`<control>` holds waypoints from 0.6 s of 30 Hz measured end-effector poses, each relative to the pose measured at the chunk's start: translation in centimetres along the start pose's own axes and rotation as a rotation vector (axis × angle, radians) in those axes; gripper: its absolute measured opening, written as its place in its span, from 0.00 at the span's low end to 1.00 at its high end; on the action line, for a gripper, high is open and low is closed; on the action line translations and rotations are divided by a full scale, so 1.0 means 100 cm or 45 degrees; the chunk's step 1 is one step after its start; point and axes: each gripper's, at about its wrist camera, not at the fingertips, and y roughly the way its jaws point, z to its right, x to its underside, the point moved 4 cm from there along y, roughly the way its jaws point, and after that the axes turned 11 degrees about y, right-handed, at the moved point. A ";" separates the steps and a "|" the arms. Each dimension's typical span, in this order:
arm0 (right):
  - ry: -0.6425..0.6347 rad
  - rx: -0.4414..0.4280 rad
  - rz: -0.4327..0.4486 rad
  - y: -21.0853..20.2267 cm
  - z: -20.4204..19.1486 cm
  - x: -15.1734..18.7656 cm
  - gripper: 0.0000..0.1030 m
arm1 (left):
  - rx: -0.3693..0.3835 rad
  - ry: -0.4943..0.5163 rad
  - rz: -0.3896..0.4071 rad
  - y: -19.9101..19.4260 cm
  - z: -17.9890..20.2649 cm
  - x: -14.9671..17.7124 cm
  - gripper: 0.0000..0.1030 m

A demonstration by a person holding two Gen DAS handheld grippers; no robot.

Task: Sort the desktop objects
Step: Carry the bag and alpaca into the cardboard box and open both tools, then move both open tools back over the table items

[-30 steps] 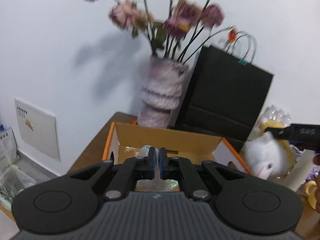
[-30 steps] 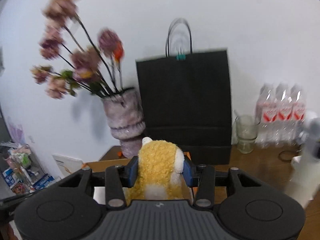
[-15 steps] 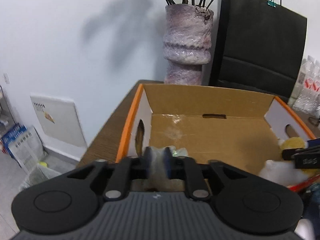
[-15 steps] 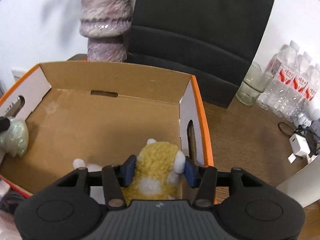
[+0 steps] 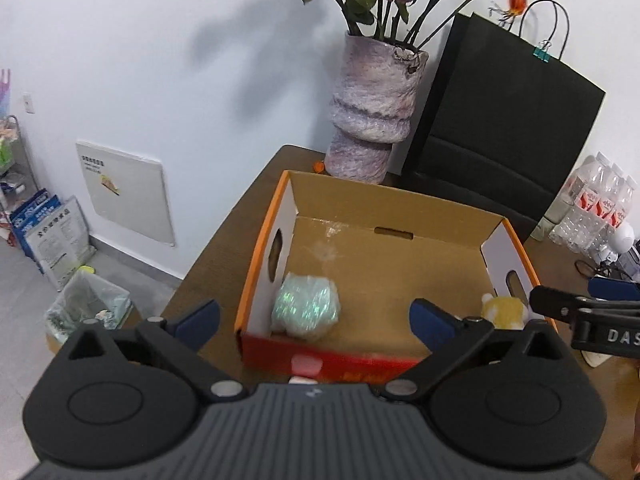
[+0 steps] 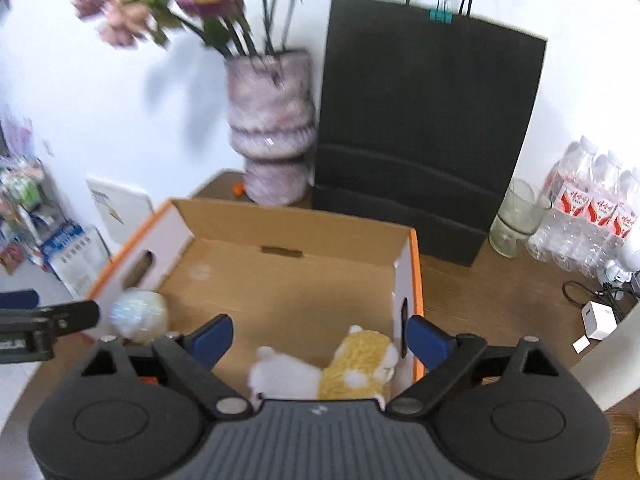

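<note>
An open cardboard box (image 5: 384, 204) with orange rims stands on the wooden desk. A shiny pale-green wrapped toy (image 5: 306, 310) lies in its near left corner. My left gripper (image 5: 316, 322) hovers just above and behind the toy, jaws opening wide, pads clear of it. A yellow and white plush (image 6: 344, 368) lies in the box's near right corner (image 6: 408, 240). My right gripper (image 6: 320, 340) hangs over the plush, jaws opening, touching nothing. The green toy (image 6: 140, 314) and the plush (image 5: 504, 310) each show in the other view too.
Behind the box stand a purple vase (image 5: 372, 120) of dried flowers and a black paper bag (image 5: 500, 128). To the right are a glass jar (image 6: 516, 220), water bottles (image 6: 588, 216), a white charger (image 6: 598, 318) and cables. The desk's left edge drops to a bin (image 5: 88, 308) on the floor.
Both grippers dipped into the box, opened and let go: the green toy now lies at the left, the plush at the right. Both have since pulled back and up.
</note>
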 end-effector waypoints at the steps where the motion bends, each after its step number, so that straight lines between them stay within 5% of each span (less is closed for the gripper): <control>1: 0.018 -0.012 0.021 -0.005 0.001 0.005 0.92 | -0.006 0.010 0.019 -0.006 0.001 0.005 1.00; 11: 0.069 -0.074 0.199 -0.068 0.017 0.110 0.93 | -0.059 0.177 0.240 -0.068 0.031 0.110 1.00; 18: 0.154 -0.093 0.152 -0.087 0.026 0.189 0.96 | -0.106 0.180 0.292 -0.100 0.048 0.198 1.00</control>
